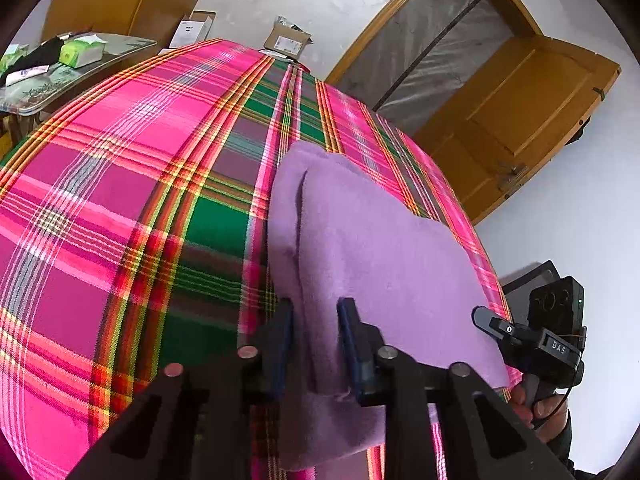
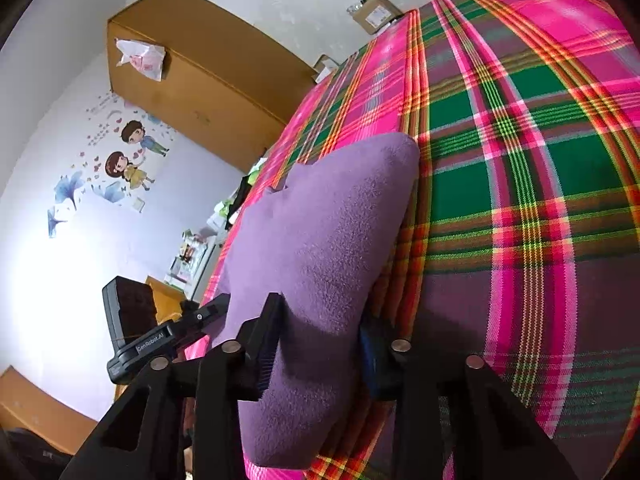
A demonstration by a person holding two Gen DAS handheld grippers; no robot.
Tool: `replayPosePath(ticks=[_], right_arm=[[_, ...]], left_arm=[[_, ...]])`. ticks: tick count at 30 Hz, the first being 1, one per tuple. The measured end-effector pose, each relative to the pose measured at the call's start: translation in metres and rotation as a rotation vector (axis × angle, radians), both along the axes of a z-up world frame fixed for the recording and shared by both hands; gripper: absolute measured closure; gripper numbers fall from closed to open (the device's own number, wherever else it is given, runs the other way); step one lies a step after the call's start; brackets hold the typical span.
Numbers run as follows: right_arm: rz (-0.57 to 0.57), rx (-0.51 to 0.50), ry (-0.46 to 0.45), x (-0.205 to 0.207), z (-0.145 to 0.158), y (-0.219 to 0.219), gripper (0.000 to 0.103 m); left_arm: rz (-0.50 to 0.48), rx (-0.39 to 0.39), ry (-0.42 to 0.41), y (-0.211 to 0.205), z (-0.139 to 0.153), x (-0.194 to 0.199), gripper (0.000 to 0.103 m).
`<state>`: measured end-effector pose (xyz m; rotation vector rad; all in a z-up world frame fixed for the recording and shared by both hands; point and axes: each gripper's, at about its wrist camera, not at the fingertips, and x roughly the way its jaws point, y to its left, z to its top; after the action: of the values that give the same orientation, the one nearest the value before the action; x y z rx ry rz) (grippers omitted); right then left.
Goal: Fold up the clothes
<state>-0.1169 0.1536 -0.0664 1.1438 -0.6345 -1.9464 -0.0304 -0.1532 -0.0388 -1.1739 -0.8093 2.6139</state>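
Left wrist view, purple fleece garment [image 1: 360,240], plaid cloth [image 1: 120,200], wooden door [image 1: 520,112]

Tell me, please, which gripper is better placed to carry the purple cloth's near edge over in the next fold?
Probably either; slightly the left. The left gripper straddles a thin near edge of the purple cloth, with open plaid bedspread beside it. The right gripper straddles a bulkier bunch.

You see white walls [image 2: 240,12], a brown wooden door [image 1: 520,120] — maybe open — and cartoon stickers [image 2: 128,152] on one wall.
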Motion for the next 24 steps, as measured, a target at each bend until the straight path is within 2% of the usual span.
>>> replayPosePath(ticks=[10, 24], right_arm=[[-0.052, 0.008, 0.083, 0.002, 0.025, 0.018, 0.073], [-0.184, 0.088, 0.196, -0.028, 0.056, 0.095, 0.073]], left_arm=[[-0.075, -0.024, 0.073, 0.024, 0.026, -0.005, 0.085], [-0.246, -0.064, 0.14, 0.109, 0.054, -0.083, 0.085]])
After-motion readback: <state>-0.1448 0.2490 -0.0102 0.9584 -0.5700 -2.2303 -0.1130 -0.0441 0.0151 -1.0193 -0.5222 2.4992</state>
